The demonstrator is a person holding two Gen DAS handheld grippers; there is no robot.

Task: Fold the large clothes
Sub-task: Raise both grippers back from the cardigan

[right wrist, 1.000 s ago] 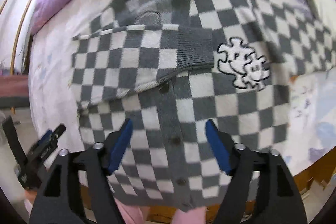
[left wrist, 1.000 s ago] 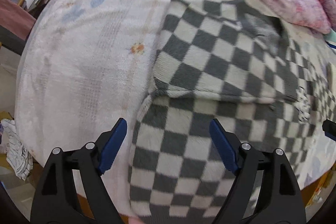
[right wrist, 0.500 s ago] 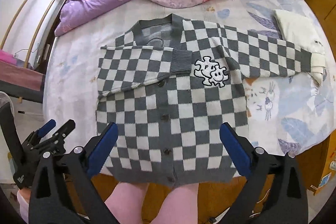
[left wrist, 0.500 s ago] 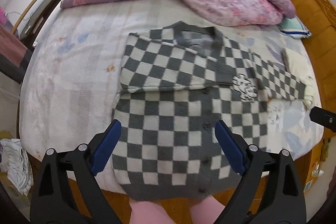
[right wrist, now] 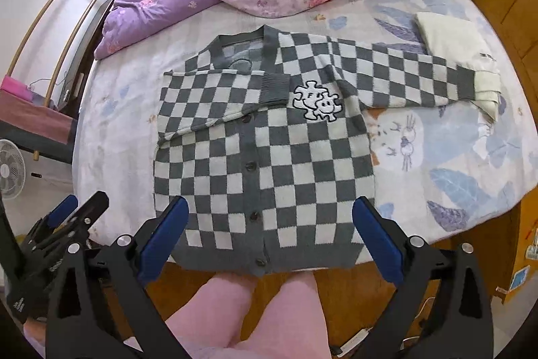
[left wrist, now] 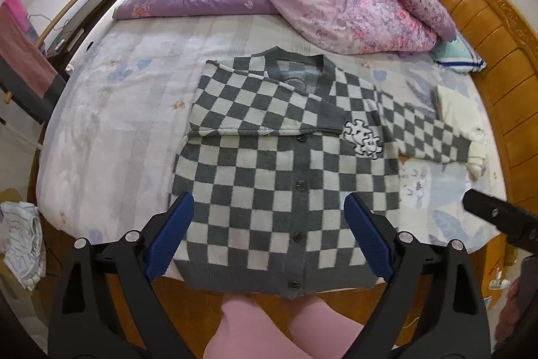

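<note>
Both tongs (right wrist: 269, 236) higher; fan (right wrist: 11, 169) right-view only.

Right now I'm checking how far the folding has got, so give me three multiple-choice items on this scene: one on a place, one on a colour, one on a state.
1. Where does the cuff of the sleeve that is still spread out end?
A. on a folded cream cloth
B. on the quilt
C. off the bed's edge

2. What colours is the cardigan?
A. red and black
B. grey and cream
C. blue and yellow

3. How does the other sleeve lie?
A. hanging off the bed
B. rolled up
C. folded across the chest

Answers: 1 A, the spread-out sleeve reaches the folded cream cloth near the headboard. 2 B, the cardigan has grey and cream checks. 3 C, the folded sleeve lies over the front, its cuff beside the embroidered patch. Both the left gripper and the right gripper hang open above it.
</note>
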